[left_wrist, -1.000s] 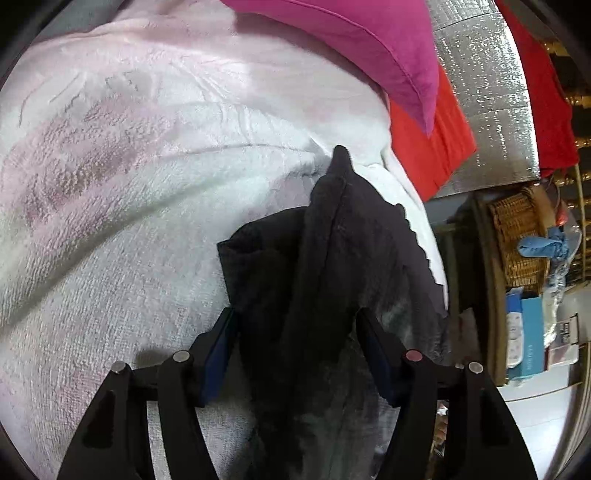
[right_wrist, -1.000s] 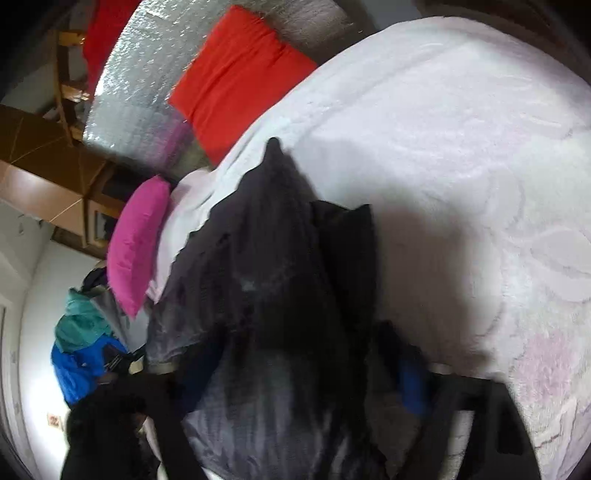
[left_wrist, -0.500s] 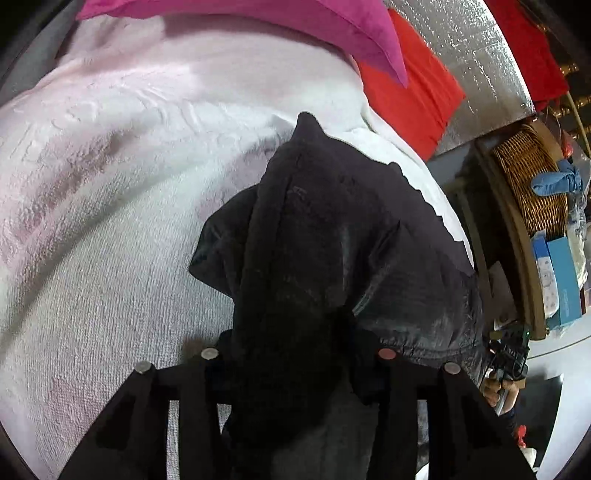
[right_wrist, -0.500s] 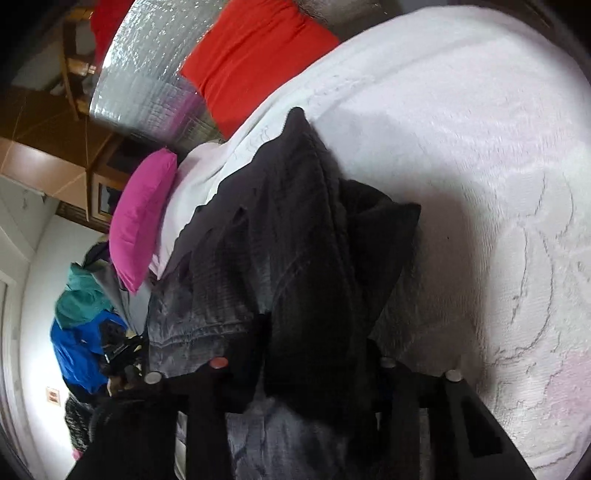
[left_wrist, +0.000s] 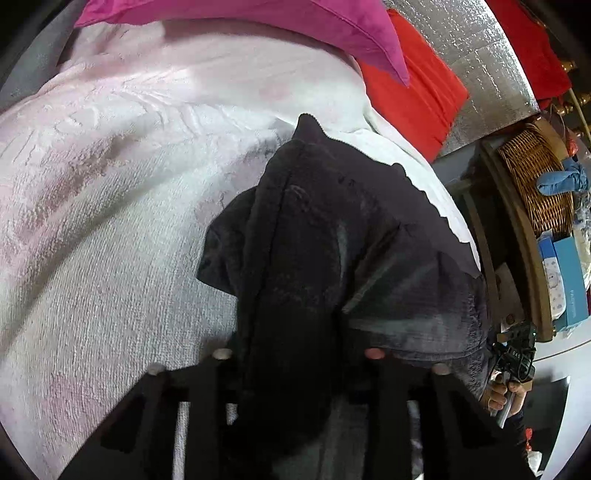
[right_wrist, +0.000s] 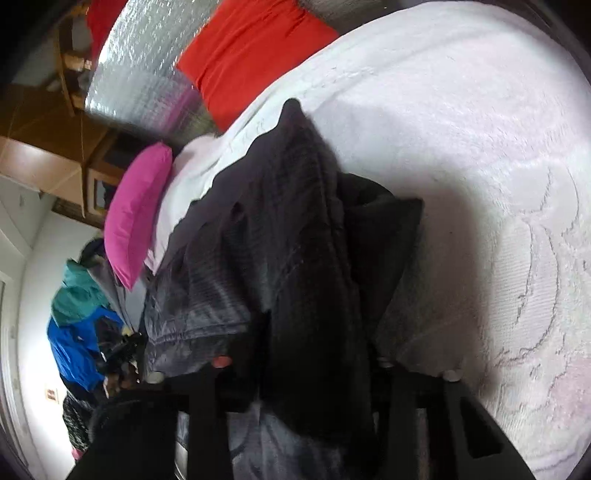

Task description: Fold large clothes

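Left gripper (left_wrist: pixel 295 354) and right gripper (right_wrist: pixel 303 365), jaws just closing, clamp the crumpled dark grey fabric garment (left_wrist: pixel 332 236) — lift evenly, keeping its edge taut above the white bed (left_wrist: pixel 110 221)

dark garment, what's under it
The dark garment lies on a white bedspread, which shows all round it. Whatever sits directly beneath the bunched cloth is covered and cannot be seen.

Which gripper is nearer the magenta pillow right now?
Left, likely. Left gripper faces the magenta pillow across the bedspread; right gripper sits beyond the dark garment from it. Both jaws just closed on that garment.
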### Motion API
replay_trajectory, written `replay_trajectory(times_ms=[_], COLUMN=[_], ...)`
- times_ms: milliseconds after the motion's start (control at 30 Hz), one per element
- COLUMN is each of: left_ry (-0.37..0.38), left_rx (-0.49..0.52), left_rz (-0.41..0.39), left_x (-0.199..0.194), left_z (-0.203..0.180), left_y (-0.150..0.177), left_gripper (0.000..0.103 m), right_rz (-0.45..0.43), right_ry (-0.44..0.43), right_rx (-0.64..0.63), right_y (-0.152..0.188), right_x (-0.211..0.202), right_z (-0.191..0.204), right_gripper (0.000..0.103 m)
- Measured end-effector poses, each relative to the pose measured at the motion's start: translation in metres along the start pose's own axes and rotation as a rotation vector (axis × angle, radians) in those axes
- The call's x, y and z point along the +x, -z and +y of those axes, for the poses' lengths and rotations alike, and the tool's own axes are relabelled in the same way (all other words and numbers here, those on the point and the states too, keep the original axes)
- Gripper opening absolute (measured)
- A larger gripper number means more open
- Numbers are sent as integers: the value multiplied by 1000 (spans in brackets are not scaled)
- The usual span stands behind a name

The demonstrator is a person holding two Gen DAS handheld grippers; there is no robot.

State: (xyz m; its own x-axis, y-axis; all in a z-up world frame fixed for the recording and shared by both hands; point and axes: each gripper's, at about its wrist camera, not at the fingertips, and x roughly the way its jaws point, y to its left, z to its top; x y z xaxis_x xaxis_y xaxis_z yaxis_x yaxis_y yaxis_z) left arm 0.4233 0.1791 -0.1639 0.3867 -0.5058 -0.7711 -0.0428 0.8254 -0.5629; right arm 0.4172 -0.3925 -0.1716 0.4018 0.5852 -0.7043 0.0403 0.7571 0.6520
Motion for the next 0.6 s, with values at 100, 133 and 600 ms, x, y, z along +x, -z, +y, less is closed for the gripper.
replay_trajectory(times_ms=[100, 133, 600], left_ry=[-81, -99, -107], left_rx=[65, 82, 292], left_rz=[-17, -25, -249], left_x=[-8, -12, -132], left_z=[-21, -28, -140], left_y=[-1, -2, 12], left_gripper=[21, 19, 16], right_rz=[-7, -12, -149], right_ry=[52, 60, 103], right_rx=[-55, -72, -321], right_y=[-4, -6, 6], right_x=[-10, -16, -117], right_z=[24, 33, 159], right_gripper=[23, 22, 18])
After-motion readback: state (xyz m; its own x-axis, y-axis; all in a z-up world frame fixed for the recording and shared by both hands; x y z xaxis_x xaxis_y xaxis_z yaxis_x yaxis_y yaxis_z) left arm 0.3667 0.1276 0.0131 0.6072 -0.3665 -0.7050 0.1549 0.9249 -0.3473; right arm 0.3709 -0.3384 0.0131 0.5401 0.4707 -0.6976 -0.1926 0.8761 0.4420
